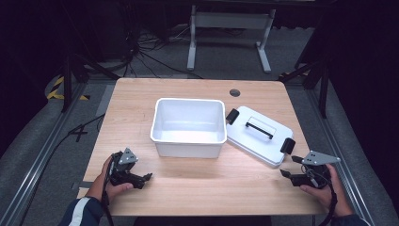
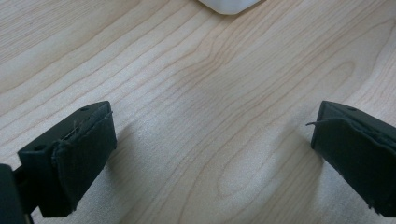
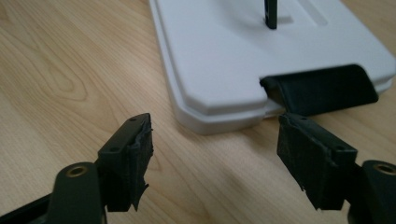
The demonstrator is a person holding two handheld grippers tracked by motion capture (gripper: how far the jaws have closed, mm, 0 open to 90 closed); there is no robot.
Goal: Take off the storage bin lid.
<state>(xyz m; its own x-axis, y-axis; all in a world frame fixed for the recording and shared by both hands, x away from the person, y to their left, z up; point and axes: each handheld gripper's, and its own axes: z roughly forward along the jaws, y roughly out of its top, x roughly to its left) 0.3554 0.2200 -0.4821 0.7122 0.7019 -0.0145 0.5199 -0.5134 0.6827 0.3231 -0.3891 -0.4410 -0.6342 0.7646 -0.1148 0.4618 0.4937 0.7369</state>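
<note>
The white box [image 1: 188,126] stands empty, its lid [image 1: 259,135] lies beside it – nothing looks started. The left gripper [image 1: 141,178] and right gripper [image 1: 288,165] are wide open, both holding nothing.

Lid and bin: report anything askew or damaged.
The lid lies off the bin, flat on the table at its right and turned askew to it. The right claw has frayed pads. Nothing spilled.
</note>
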